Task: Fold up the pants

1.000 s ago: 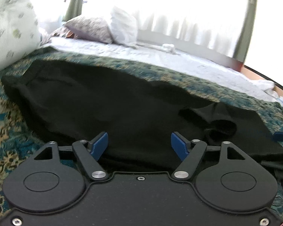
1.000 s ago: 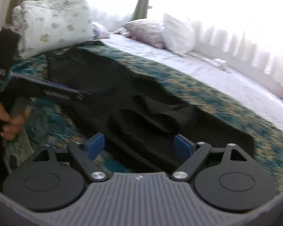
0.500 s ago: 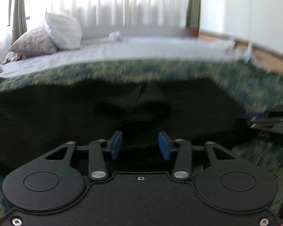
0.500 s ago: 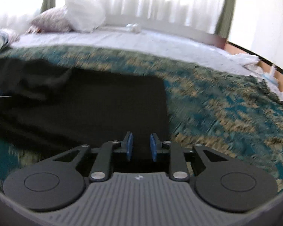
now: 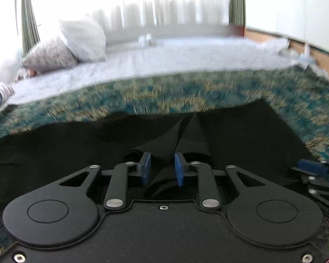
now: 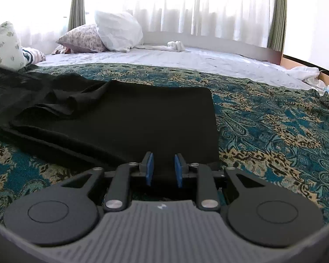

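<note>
Step in hand: taking hold of the near hem for the first fold. My left claw (image 5: 162, 169) is drawn narrow, and a raised ridge of the black pants (image 5: 54, 149) stands pinched between its blue pads (image 5: 145, 167). My right claw (image 6: 163, 169) is equally narrow at the near right corner of the pants (image 6: 125, 122); cloth runs between its pads, though I cannot confirm they press it. The right claw (image 5: 311, 168) also shows at the right edge of the left view.

The garment lies flat on the patterned bedspread (image 6: 274, 127), rumpled toward the far left. Beyond it, a white sheet (image 6: 186, 57) and pillows (image 6: 118, 32).

Judgement: the fold has barely begun. The next move calls for both claws to lift together and carry the hem evenly, keeping the edge taut so the cloth does not bunch.
</note>
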{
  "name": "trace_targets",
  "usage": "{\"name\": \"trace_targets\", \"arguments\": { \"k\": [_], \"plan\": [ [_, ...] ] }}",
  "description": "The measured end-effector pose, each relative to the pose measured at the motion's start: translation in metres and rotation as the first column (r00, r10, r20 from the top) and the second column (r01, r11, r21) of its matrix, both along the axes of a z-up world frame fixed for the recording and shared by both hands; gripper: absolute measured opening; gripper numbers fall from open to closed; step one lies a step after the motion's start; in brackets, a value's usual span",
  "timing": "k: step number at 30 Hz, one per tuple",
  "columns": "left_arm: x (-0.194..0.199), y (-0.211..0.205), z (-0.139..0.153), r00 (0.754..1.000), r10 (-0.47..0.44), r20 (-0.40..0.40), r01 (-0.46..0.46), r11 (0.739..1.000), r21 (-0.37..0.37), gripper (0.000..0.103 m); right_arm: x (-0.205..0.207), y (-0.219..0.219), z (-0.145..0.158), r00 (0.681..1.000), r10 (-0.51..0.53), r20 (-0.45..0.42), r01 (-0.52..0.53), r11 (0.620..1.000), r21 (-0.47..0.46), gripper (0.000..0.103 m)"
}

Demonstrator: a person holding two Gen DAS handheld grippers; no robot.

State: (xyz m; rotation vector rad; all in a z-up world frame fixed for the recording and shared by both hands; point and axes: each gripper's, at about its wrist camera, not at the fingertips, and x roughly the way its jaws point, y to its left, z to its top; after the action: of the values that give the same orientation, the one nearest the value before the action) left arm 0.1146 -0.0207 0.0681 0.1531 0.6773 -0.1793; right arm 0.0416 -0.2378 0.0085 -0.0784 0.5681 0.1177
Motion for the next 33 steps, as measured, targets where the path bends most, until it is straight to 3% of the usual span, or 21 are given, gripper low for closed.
{"name": "trace_targets", "arguments": {
  "k": [2, 4, 8, 12, 15, 18, 21, 24, 26, 27, 29, 31, 33],
  "plan": [
    [0.023, -0.005, -0.014, 0.994, 0.023, -0.106, -0.017, 0.998, 0.057, 0.02, -0.001, -0.002, 0.0, 1.0, -0.002, 0.004, 0.002, 1.0, 0.017, 0.032],
    [0.037, -0.006, -0.026, 0.987, 0.01, -0.162, 0.0, 0.998, 0.061, 0.02, 0.0, -0.005, -0.001, 1.0, -0.005, 0.004, 0.004, 0.999, 0.035, 0.036],
    [0.065, -0.012, -0.023, 0.993, 0.026, -0.115, -0.011, 0.991, 0.132, 0.023, 0.0, -0.009, -0.001, 1.0, -0.007, 0.008, 0.006, 0.998, 0.066, 0.043],
    [0.103, 0.006, -0.006, 0.983, 0.185, -0.019, -0.179, 0.967, 0.179, 0.023, 0.0, -0.012, -0.002, 1.0, -0.007, 0.011, 0.006, 0.996, 0.085, 0.044],
    [0.104, 0.023, 0.011, 0.974, 0.227, 0.017, -0.227, 0.966, 0.127, 0.021, 0.001, -0.013, -0.002, 1.0, -0.003, 0.014, 0.001, 0.996, 0.091, 0.045],
    [0.081, 0.019, 0.026, 0.993, 0.117, 0.009, -0.117, 0.992, 0.036, 0.021, 0.0, -0.013, -0.002, 1.0, 0.0, 0.018, -0.002, 0.995, 0.097, 0.046],
    [0.048, -0.001, 0.028, 0.995, -0.097, -0.035, 0.095, 0.994, -0.045, 0.02, 0.0, -0.012, -0.002, 1.0, 0.003, 0.021, -0.005, 0.996, 0.093, 0.047],
    [0.023, -0.023, 0.013, 0.939, -0.319, -0.131, 0.295, 0.94, -0.173, 0.019, -0.001, -0.01, -0.002, 1.0, 0.004, 0.022, -0.005, 0.996, 0.086, 0.048],
    [0.02, -0.034, -0.001, 0.898, -0.396, -0.192, 0.342, 0.903, -0.261, 0.019, -0.001, -0.01, -0.002, 1.0, 0.003, 0.021, -0.005, 0.996, 0.084, 0.048],
    [0.023, -0.038, -0.01, 0.892, -0.398, -0.216, 0.337, 0.902, -0.271, 0.019, -0.001, -0.009, -0.002, 1.0, 0.003, 0.021, -0.004, 0.997, 0.082, 0.048],
    [0.035, -0.042, -0.022, 0.919, -0.317, -0.233, 0.275, 0.942, -0.194, 0.018, -0.001, -0.009, -0.002, 1.0, 0.002, 0.021, -0.004, 0.997, 0.078, 0.048],
    [0.048, -0.033, -0.025, 0.963, -0.198, -0.182, 0.178, 0.976, -0.123, 0.013, -0.001, -0.008, -0.002, 1.0, 0.002, 0.022, -0.003, 0.997, 0.076, 0.048],
    [0.063, -0.017, -0.02, 0.992, -0.026, -0.123, 0.023, 0.999, -0.031, 0.013, -0.001, -0.007, -0.002, 1.0, 0.001, 0.023, -0.003, 0.997, 0.074, 0.048]
  ]
}}
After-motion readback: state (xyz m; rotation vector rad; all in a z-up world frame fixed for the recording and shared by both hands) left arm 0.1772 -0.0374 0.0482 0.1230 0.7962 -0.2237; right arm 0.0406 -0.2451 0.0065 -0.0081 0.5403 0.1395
